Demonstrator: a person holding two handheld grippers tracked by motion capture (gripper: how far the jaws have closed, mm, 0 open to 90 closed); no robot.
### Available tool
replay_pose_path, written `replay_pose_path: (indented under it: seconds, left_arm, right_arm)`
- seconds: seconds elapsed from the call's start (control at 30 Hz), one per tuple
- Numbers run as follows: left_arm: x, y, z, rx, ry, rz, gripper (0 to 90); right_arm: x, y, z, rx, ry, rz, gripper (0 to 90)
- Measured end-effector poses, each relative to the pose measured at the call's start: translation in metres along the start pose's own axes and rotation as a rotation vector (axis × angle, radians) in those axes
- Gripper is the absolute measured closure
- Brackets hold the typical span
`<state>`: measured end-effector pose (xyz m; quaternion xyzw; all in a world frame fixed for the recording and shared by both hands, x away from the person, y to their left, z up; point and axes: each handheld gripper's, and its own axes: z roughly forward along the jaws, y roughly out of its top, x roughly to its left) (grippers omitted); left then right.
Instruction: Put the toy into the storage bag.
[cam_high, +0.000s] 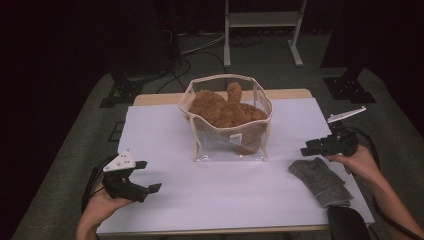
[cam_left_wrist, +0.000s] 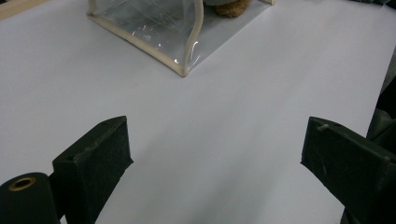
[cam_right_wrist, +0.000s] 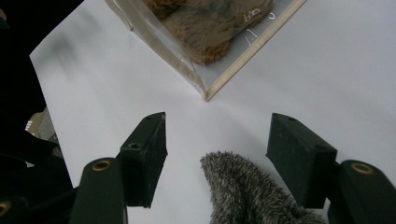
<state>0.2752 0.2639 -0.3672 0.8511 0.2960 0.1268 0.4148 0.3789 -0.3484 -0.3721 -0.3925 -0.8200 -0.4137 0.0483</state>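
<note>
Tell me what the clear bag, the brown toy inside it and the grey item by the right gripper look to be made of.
Clear box-shaped bag with cream trim: likely glossy soft plastic film, given its glare and creases, edged in what looks like fabric piping.
Brown fuzzy stuffed toy: plush pile, matte and shaggy.
Grey folded fuzzy cloth: seemingly fleecy or knitted textile, with speckled fibres standing up between the open jaws of the right gripper.

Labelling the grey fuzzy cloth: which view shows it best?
The high view: the whole grey cloth lies flat by the right hand-held gripper. The right gripper view catches just its tip between the open jaws.
</note>
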Motion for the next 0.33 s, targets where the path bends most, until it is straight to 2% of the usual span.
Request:
replay_pose_path:
  seconds: [0.23,0.33]
  left_arm:
    - [0.000,0.003,0.000,-0.023,0.017,0.002,7.1]
    - [0.002,0.004,-0.001,-0.056,0.028,-0.008,7.1]
  right_arm:
    - [0.006,-0.010,0.001,-0.016,0.000,-0.001,35.5]
    - [0.009,-0.018,0.002,-0.032,0.002,0.004,35.2]
